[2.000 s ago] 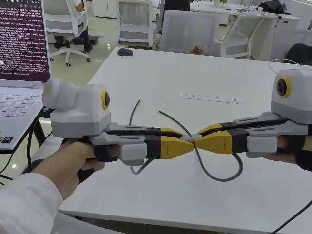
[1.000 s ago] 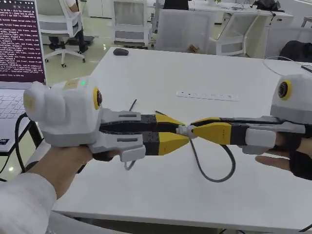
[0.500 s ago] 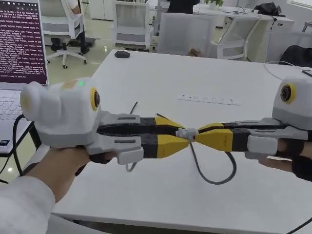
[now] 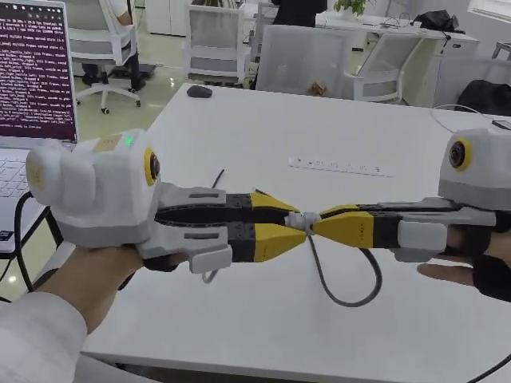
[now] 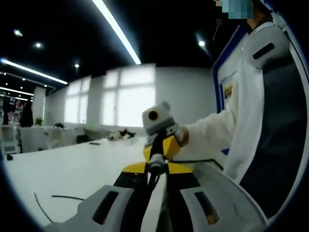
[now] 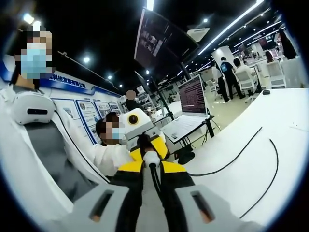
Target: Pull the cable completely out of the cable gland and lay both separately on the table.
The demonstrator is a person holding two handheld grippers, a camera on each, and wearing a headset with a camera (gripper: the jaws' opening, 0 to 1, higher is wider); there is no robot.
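Head view showed the left gripper [image 4: 292, 221] still clamped on the gland [image 6: 151, 158] and the right gripper [image 4: 319, 223], tip to tip, apparently nipping the cable [image 4: 351, 299] looped below it, hardly parted in two seconds, so extraction seemed barely begun.

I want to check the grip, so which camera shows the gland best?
The right gripper view: the gland sits centred, pale and sharp at the jaw tips. The left gripper view shows the gland greyer and blurrier, end-on too. The head view shows the gland side-on, small, between the left tool and right tool.
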